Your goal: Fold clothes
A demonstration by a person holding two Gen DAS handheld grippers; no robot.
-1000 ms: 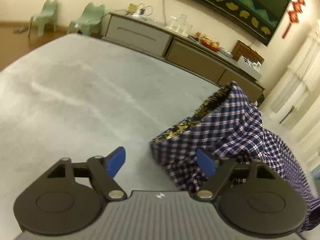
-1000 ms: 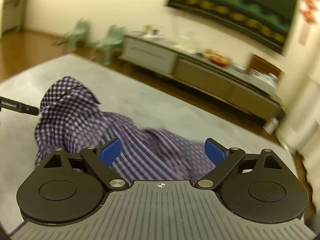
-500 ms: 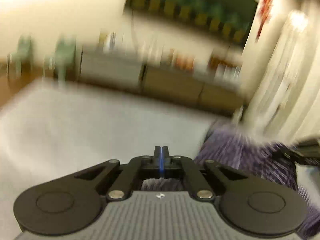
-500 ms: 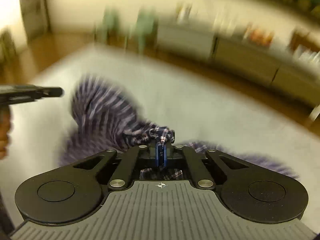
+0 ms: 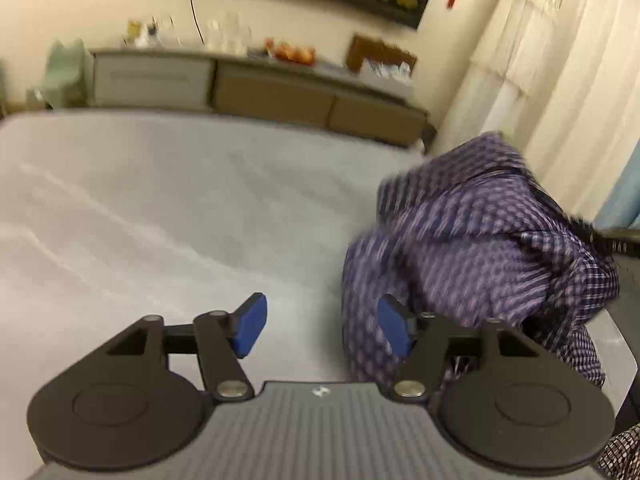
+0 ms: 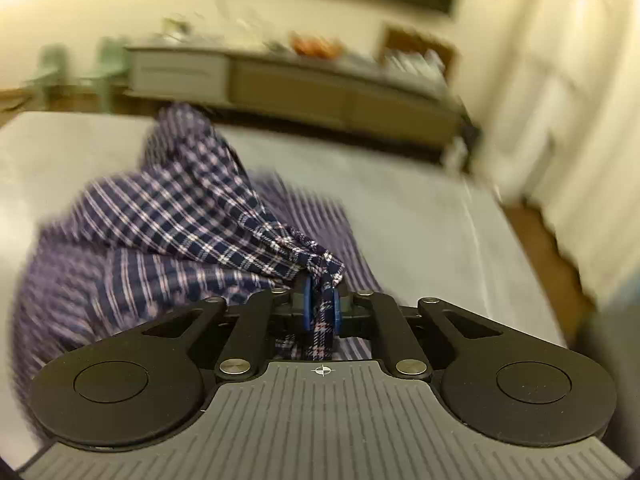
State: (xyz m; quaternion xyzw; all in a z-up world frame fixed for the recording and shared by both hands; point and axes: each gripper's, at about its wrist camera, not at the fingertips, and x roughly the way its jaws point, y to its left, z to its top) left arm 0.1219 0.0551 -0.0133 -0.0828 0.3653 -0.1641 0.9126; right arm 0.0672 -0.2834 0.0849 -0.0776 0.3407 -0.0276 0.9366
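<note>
A blue and white plaid shirt (image 5: 472,248) is bunched up on the grey bed (image 5: 160,216), at the right in the left wrist view. My left gripper (image 5: 322,328) is open and empty, with its right pad against the shirt's near edge. My right gripper (image 6: 320,308) is shut on a fold of the shirt (image 6: 192,216) and holds it lifted off the bed, the cloth trailing away to the left.
A long low sideboard (image 5: 256,88) with bottles and fruit stands beyond the bed. Green small chairs (image 6: 104,68) stand at the far left. White curtains (image 5: 560,80) hang at the right. The bed's right edge (image 6: 504,240) borders wooden floor.
The left gripper, shut half a second ago, has opened beside the shirt. The right gripper stays shut on the shirt and has lifted it.
</note>
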